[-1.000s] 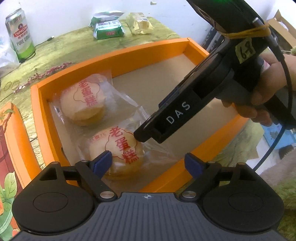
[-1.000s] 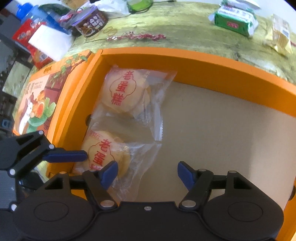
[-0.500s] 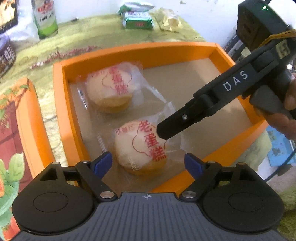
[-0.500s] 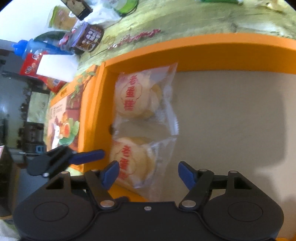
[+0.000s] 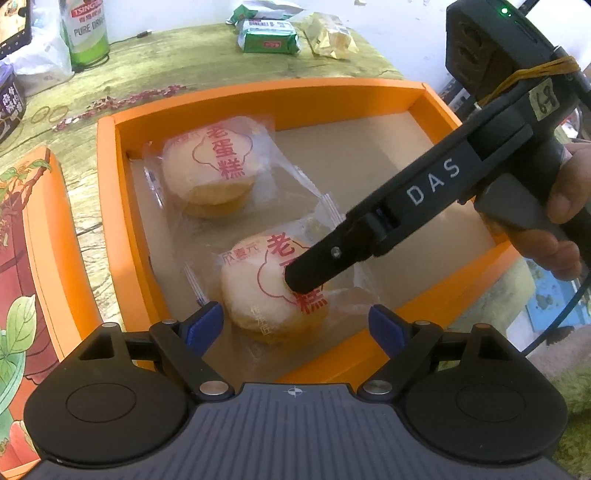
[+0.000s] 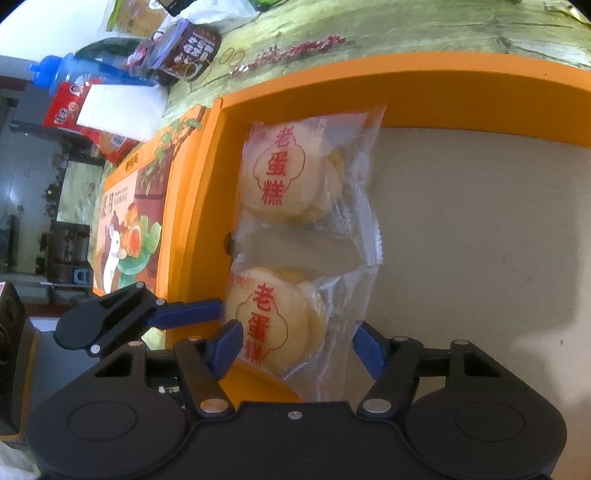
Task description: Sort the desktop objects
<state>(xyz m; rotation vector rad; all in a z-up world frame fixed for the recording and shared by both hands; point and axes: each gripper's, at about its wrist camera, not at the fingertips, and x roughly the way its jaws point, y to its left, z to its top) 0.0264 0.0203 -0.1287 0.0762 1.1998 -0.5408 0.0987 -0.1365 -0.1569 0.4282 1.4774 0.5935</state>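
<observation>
- Cake in a clear wrapper, the near wrapped cake (image 6: 275,325), lies between the blue pads (image 6: 225,349) of the right hand-held gripper (image 6: 295,350), at the near left corner of the orange box (image 6: 443,96). The jaws have just been closing around it; whether the pads press yet cannot be told.
- Handling, as a judgement: light, soft and easily crushed, with slick crinkly film. A gentle hold across the round body, or on the flat sealed edge, seems safest.
- The left hand-held gripper (image 5: 295,328) hangs open just above the same cake (image 5: 273,291).
- Just beyond lies the far wrapped cake (image 6: 288,173), equally round and pale with red print.
- Box floor: matte brown card; walls stiff and smooth.
- Further off, the counter (image 5: 184,55) carries a green beer can (image 5: 86,33) and green snack packets (image 5: 267,38).
</observation>
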